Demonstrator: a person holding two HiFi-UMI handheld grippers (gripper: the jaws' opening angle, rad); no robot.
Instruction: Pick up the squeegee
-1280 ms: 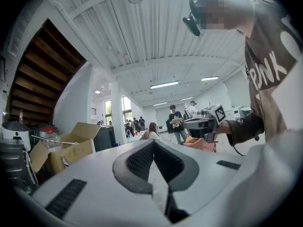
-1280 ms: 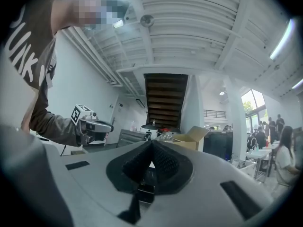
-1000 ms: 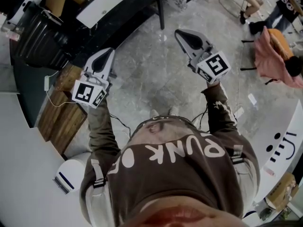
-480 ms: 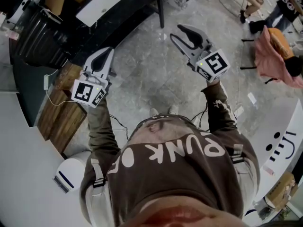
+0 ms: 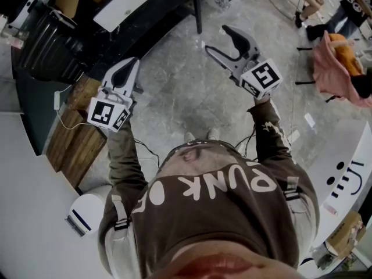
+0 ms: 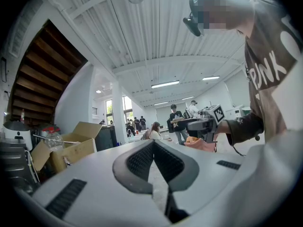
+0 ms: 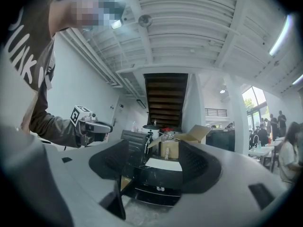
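No squeegee shows in any view. Both grippers are held up in the air over the grey marble floor (image 5: 186,92), pointing level. My left gripper (image 5: 133,63) is shut with nothing in it; in the left gripper view its dark pads (image 6: 142,161) meet at the tip. My right gripper (image 5: 217,39) is open and empty, and its jaws have just been opening. In the right gripper view its jaws (image 7: 155,156) frame a black table (image 7: 158,176). Each gripper also appears in the other's view: the right gripper (image 6: 202,123) and the left gripper (image 7: 93,125).
A black table (image 5: 152,20) with a white sheet (image 5: 125,7) and an open cardboard box (image 7: 183,144) stands ahead at the left. Beside it are a black bin (image 5: 49,50) and a wooden crate (image 5: 74,139). A pink cloth (image 5: 332,70) hangs on a chair at right. People stand far off.
The right gripper's jaws went from shut to spread apart, with nothing between them. Neither hand has moved, and the left gripper stays shut.
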